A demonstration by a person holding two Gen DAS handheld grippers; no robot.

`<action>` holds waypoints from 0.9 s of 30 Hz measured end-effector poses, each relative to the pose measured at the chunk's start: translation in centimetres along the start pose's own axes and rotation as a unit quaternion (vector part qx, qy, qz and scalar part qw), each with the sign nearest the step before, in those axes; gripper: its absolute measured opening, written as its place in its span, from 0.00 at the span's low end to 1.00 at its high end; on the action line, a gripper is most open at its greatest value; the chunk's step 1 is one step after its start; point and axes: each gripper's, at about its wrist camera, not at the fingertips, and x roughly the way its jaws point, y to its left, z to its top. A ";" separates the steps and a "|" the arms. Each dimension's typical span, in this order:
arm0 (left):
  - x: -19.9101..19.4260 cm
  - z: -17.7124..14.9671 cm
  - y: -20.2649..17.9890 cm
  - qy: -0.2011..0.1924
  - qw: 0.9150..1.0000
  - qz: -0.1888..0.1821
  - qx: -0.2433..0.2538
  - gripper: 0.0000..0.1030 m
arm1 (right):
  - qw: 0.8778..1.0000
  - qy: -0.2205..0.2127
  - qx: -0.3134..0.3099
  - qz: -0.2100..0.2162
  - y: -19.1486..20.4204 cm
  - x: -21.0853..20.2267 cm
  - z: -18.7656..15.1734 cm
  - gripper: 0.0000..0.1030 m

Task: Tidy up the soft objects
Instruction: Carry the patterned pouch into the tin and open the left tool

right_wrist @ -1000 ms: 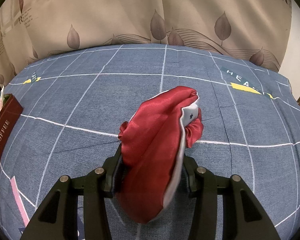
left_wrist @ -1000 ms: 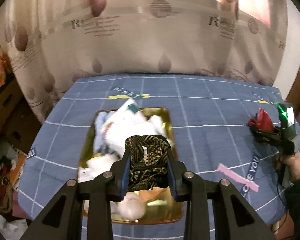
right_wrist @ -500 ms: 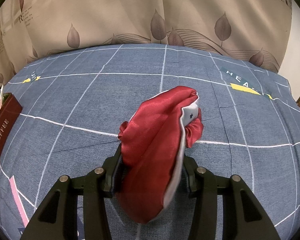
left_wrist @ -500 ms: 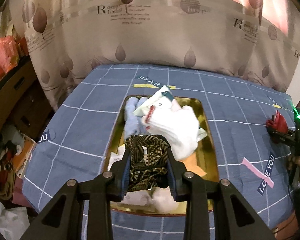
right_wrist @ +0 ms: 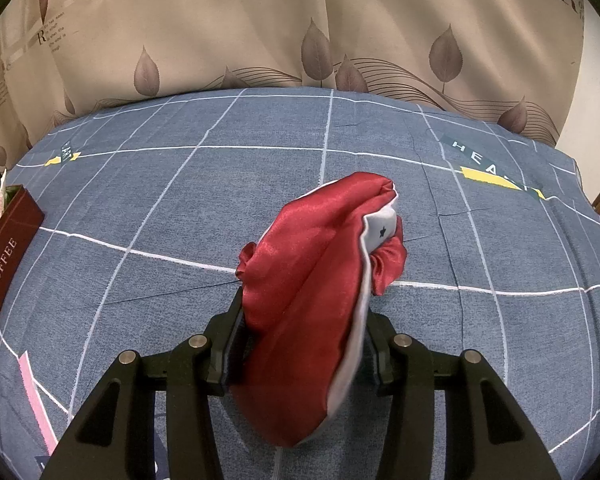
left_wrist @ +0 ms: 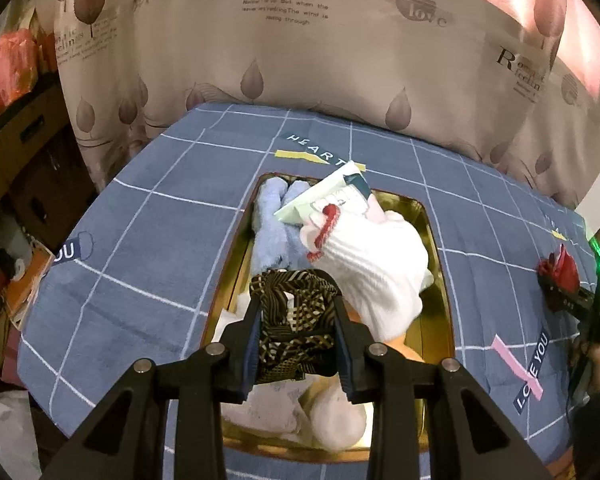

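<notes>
— Still clamped in left gripper [left_wrist: 298,332]: black-and-gold patterned cloth [left_wrist: 294,308], now farther along over gold tray [left_wrist: 440,280], above white sock [left_wrist: 376,268].
— And right gripper [right_wrist: 300,344]?
— Unmoved, jaws pinching red satin pouch [right_wrist: 320,280] over blue tablecloth [right_wrist: 140,208]. Sorting goes on.

Right gripper [right_wrist: 300,344] closed on a red satin cloth [right_wrist: 312,292], both black fingers [right_wrist: 224,344] pressing its sides. Cloth is bunched, white lining along its right edge, small dark star mark on a white patch near the top. It bulges up past the fingertips and hangs below them. Under the cloth: blue bedspread [right_wrist: 180,208] with white grid lines. Far left of the cloth, at the frame edge, a dark red box [right_wrist: 4,264] printed "TOFFEE". Up and right of the cloth, a "HEA" label with a yellow strip [right_wrist: 488,170] on the bedspread. Behind the cloth, beige leaf-print curtain [right_wrist: 260,32]. Lower left of the cloth, pink strip [right_wrist: 36,396].
</notes>
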 end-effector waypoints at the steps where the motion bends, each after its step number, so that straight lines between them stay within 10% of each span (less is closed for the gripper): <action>1: 0.1 0.2 0.0 -0.002 1.000 0.003 0.001 0.31 | 1.000 0.000 0.000 0.000 0.0 0.0 0.0 0.43; 19: 4.4 3.4 0.7 0.016 1.000 0.026 -0.001 0.32 | 1.000 0.000 0.000 0.000 0.0 0.0 0.0 0.44; 27: 5.6 3.2 1.0 0.034 0.999 0.037 -0.006 0.49 | 1.000 0.000 0.000 0.000 0.0 0.0 0.0 0.44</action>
